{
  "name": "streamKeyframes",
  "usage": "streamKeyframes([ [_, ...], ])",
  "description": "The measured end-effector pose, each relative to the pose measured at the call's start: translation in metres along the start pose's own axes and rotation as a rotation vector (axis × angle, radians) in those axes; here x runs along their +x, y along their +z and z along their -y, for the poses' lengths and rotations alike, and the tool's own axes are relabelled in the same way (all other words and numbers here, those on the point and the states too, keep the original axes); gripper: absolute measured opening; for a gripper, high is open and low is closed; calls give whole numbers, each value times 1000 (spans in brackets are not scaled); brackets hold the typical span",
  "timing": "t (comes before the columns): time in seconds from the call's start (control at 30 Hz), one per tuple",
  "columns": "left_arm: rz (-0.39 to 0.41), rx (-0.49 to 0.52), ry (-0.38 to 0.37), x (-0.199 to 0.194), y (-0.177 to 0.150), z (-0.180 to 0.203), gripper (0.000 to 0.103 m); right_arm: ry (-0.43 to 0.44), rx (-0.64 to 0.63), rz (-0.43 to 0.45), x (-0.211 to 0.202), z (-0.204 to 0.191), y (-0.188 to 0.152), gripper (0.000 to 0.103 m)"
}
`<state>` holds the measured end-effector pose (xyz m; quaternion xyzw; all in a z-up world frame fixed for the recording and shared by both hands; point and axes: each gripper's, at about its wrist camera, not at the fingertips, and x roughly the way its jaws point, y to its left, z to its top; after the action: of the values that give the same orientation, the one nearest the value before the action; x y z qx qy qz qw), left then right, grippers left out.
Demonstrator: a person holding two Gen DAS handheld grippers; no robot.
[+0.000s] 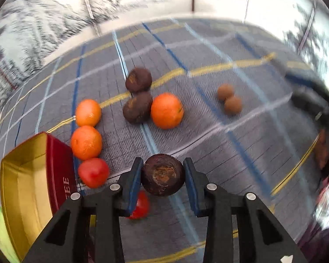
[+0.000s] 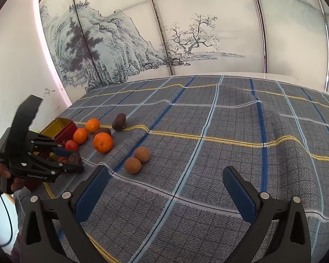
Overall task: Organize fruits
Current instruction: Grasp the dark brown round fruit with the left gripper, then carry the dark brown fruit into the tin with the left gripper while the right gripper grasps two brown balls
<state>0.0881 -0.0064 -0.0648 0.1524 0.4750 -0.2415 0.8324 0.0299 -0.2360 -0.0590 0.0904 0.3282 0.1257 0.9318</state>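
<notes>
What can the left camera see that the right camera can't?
Only the left wrist view shows the gold inside of the red tin clearly, and the dark fruit gripped in the left claw up close. Only the right wrist view shows the open, empty right claw and the tree painting. Both show three oranges, two small brown fruits and the checked cloth.

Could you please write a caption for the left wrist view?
Left gripper grips a dark purple fruit above the plaid cloth, beside an open red tin.

checked cloth under scattered fruits and tin
</notes>
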Motion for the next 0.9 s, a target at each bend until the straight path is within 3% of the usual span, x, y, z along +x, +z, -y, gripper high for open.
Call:
streamKeyframes([
  [0.23,128,-121,-45,-55,-5,21,33,28,-32,-37,9,-3,1,103],
  [0.57,180,-192,18,-89,-24,16,33,6,-115,-141,60,-31,23,100],
  [0.77,190,-245,24,-99,-37,0,33,-59,-139,-225,94,-37,25,76],
  [0.83,191,-258,23,-100,-40,-4,33,-71,-156,-256,102,-41,23,48],
  [0.87,195,-264,29,-102,-42,-6,34,-106,-180,-248,103,-44,22,43],
  [0.9,200,-267,35,-104,-45,-8,34,-123,-193,-251,103,-45,21,31],
])
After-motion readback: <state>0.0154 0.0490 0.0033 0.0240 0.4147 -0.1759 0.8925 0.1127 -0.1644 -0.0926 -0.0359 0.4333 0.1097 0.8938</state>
